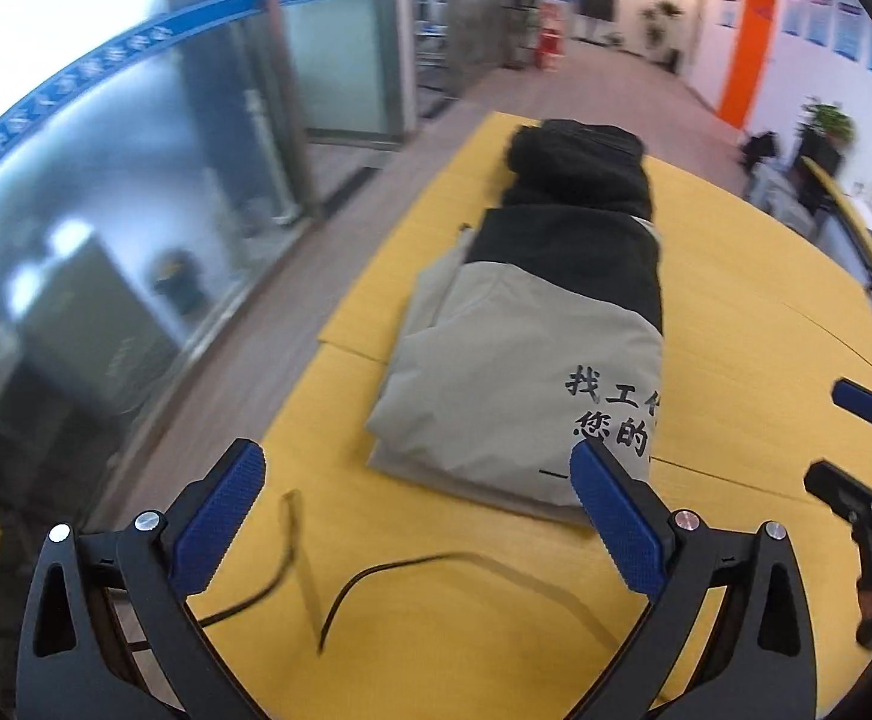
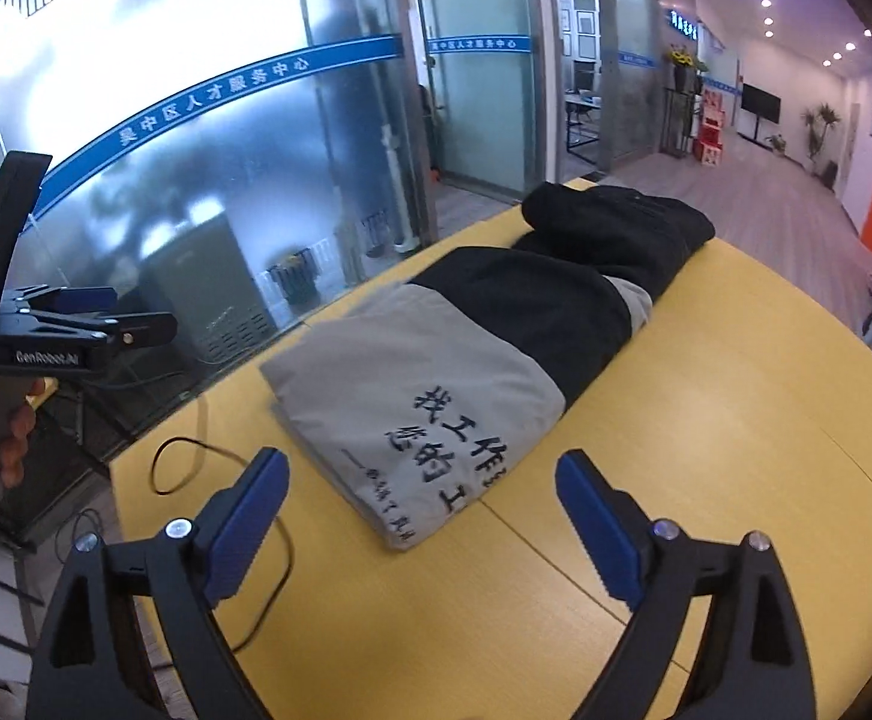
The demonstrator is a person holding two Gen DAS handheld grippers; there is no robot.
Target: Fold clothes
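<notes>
- Both sets of jaws stood wide open and held nothing: the left gripper (image 1: 417, 516) and the right gripper (image 2: 423, 516), each black-framed with blue ribbed pads, hung above the near edge of the round yellow wood-grain table (image 2: 706, 450).
- The grey-and-black fabric jacket with black printed characters (image 2: 436, 360) lay on the table as a long, narrow bundle, its sides already turned in; from the right gripper it ran from 12 o'clock away toward 1 o'clock.
- Its grey printed end lay nearest the grippers, just beyond the fingertips and touching neither pair.
- Its far end was a rumpled black mass, possibly a hood or collar; I could not tell which.
- A thin black cable (image 2: 195, 462) looped on the table at about 10 o'clock of the right gripper, apart from the jacket.
- By my judgement, the lengthwise folds were done; what likely remained was doubling the bundle end over end and tidying the lumpy black part.
</notes>
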